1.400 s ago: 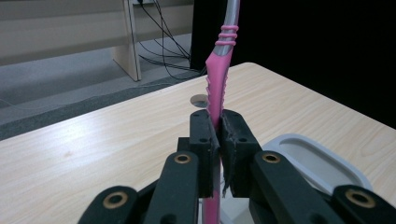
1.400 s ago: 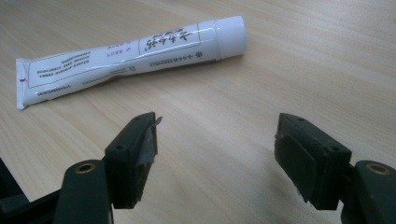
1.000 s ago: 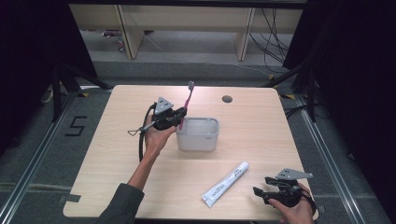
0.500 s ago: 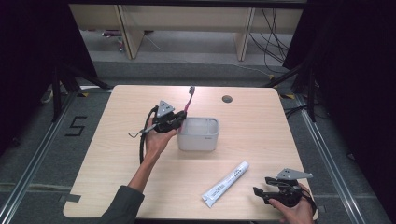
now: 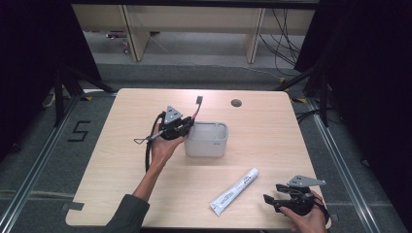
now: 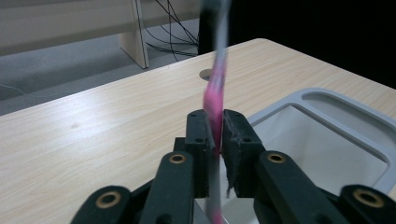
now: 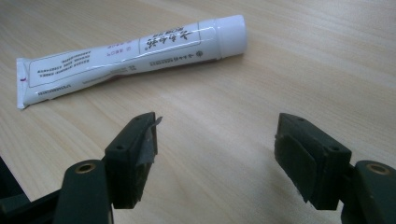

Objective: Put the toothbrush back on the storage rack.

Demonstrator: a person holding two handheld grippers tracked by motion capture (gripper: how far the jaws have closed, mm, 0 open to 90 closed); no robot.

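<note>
Wooden table (image 5: pixel 121 194) at centre frame is bearing a grey bin (image 5: pixel 206 140). Left gripper (image 5: pixel 187 127), jaws just easing apart, is pinching a pink toothbrush (image 5: pixel 196 109) upright at the bin's left rim, likely releasing it. Right gripper (image 5: pixel 277 199), jaws spread and empty, is resting lower right beside the toothpaste (image 5: pixel 235 191).

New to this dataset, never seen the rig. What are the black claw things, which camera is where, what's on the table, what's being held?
No robot: a person holds a two-jaw gripper in each hand. The high view looks down from above the person's side; the other two cameras ride on the grippers, looking along their black jaws.

On the wooden table stand a grey holder and a white toothpaste tube.

The left gripper pinches a pink toothbrush at the holder's edge, head pointing up. Its jaws have just been opening a little, with the handle between the pads.

The right gripper rests near the table's corner, jaws wide apart, nothing between them, the tube lying ahead.
</note>
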